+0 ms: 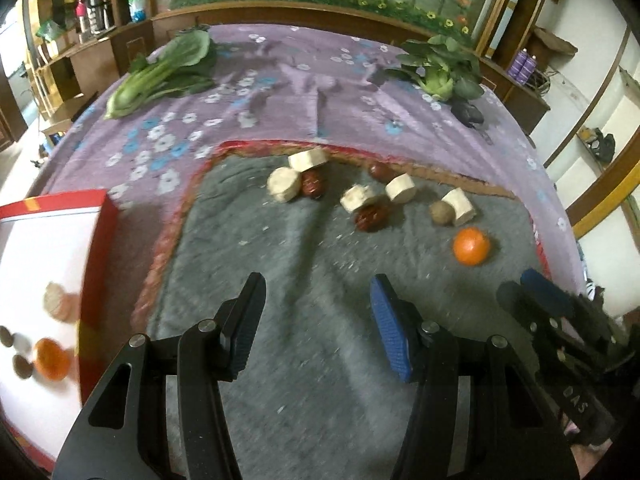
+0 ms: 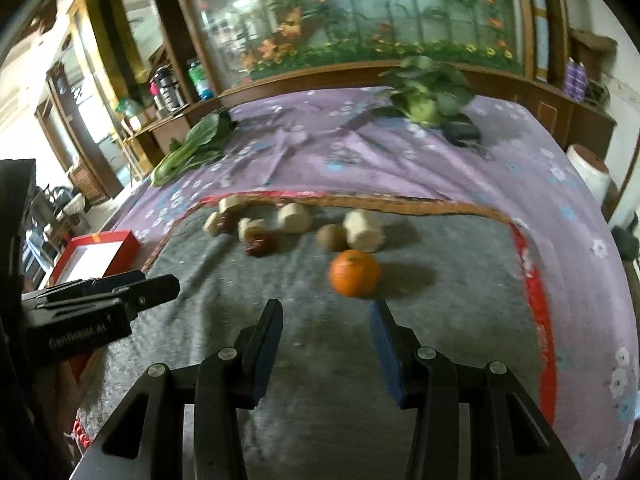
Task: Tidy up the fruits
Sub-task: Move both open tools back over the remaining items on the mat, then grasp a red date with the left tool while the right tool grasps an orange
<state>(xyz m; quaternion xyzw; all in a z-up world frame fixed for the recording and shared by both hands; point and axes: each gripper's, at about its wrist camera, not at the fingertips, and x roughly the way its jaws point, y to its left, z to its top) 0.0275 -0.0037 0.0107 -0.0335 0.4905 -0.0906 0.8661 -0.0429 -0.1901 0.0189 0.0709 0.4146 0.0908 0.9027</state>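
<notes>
On the grey mat [image 1: 304,248] lie several pale cut root chunks [image 1: 283,185], dark red dates [image 1: 372,218], a brown kiwi [image 1: 440,212] and an orange [image 1: 471,246]. My left gripper [image 1: 318,292] hovers open over bare mat, well short of them. At the left stands a red box [image 1: 102,240] with a white inside, holding an orange fruit [image 1: 51,358] and other blurred pieces. In the right wrist view the orange [image 2: 354,273] sits just beyond my right gripper [image 2: 326,312], which is open with nothing between its fingers. The kiwi [image 2: 332,237] lies behind it.
A purple flowered cloth [image 1: 280,80] covers the bed. A bok choy [image 1: 160,76] lies at its far left, a leafy kohlrabi [image 1: 440,72] and a dark object [image 1: 466,114] at the far right. A wooden headboard [image 2: 320,76] and shelves stand behind.
</notes>
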